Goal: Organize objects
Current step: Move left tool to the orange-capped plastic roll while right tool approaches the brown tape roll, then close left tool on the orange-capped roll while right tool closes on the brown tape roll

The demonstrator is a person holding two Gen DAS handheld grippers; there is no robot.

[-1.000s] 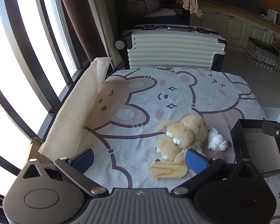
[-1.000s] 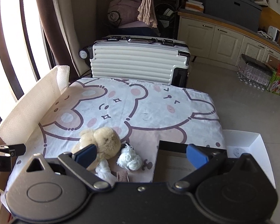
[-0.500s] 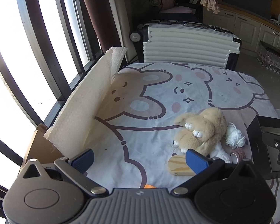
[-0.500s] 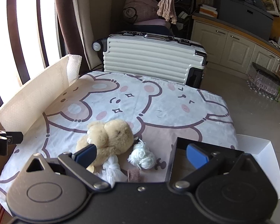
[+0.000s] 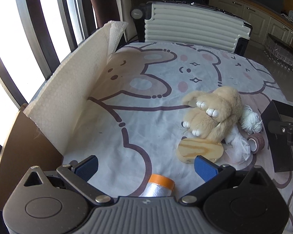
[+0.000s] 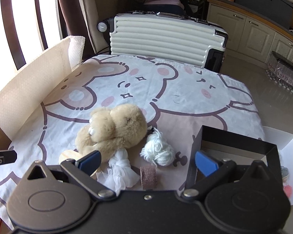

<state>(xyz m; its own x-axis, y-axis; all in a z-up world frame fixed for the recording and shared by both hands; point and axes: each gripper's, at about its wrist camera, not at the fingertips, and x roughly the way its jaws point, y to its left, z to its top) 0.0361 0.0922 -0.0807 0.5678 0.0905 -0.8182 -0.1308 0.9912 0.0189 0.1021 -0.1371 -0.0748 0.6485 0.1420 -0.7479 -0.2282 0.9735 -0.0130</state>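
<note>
Still waiting beside the open black cardboard box (image 6: 234,140), a fluffy tan plush toy (image 6: 117,130), white yarn ball (image 6: 159,152) and oval wooden block (image 5: 200,149) are lying unsorted as both the left gripper (image 5: 145,165) and right gripper (image 6: 147,160) are hovering spread and empty.

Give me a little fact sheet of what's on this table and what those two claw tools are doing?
surface: bear-print cloth
toy: plush toy lying on the cloth
beside toy: white yarn ball, white mesh cloth, pink tape roll, wooden piece
nearest left tool: orange-capped roll
container: black box, open
left gripper: open, empty
right gripper: open, empty
</note>
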